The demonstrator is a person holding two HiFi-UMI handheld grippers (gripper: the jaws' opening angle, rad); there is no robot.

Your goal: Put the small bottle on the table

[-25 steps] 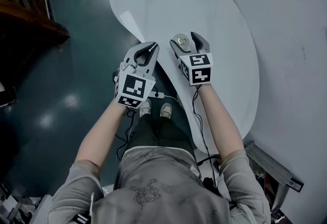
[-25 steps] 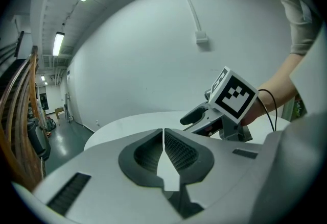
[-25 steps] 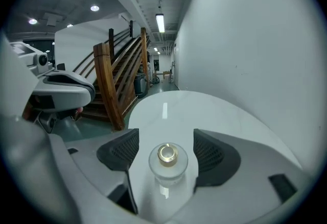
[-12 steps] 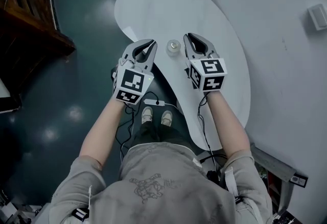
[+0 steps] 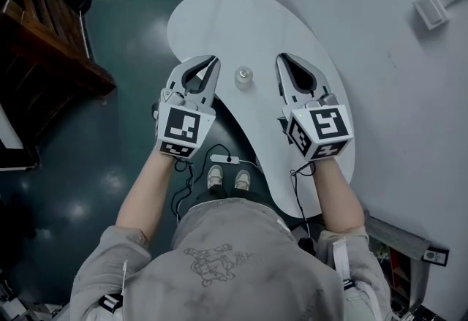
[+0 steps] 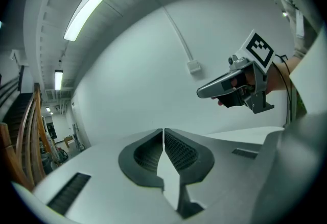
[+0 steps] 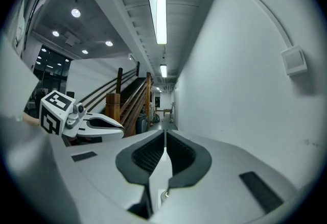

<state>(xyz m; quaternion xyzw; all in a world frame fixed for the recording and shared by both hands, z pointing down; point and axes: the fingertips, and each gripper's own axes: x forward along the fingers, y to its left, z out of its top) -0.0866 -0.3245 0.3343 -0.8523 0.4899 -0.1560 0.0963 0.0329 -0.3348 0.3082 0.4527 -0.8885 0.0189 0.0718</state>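
Head view: small bottle upright on the table, just ahead of and between the two sets of fingertips, touching neither; judged placed there as the task asks and left standing free. Left gripper held level beside it, fingers brought together, nothing carried. Right gripper likewise level on the other side, fingers together and empty; both judged parked clear so as not to knock the bottle. Seen only from straight above: cap and shoulders visible, body and contents impossible to judge. Near edge of the table partly covered by the grippers and forearms. Left gripper view: pads meeting along a thin seam, no object between them; right gripper visible off to the far side of the fingertips, against a plain wall. Bottle absent from this view, presumably below the line of sight. Right gripper view: pads pressed closed tip to tip, gap empty; left gripper showing beyond the fingers to one side, wooden staircase behind it. Bottle and table surface again not visible here; lower frame filled by the gripper's own body.
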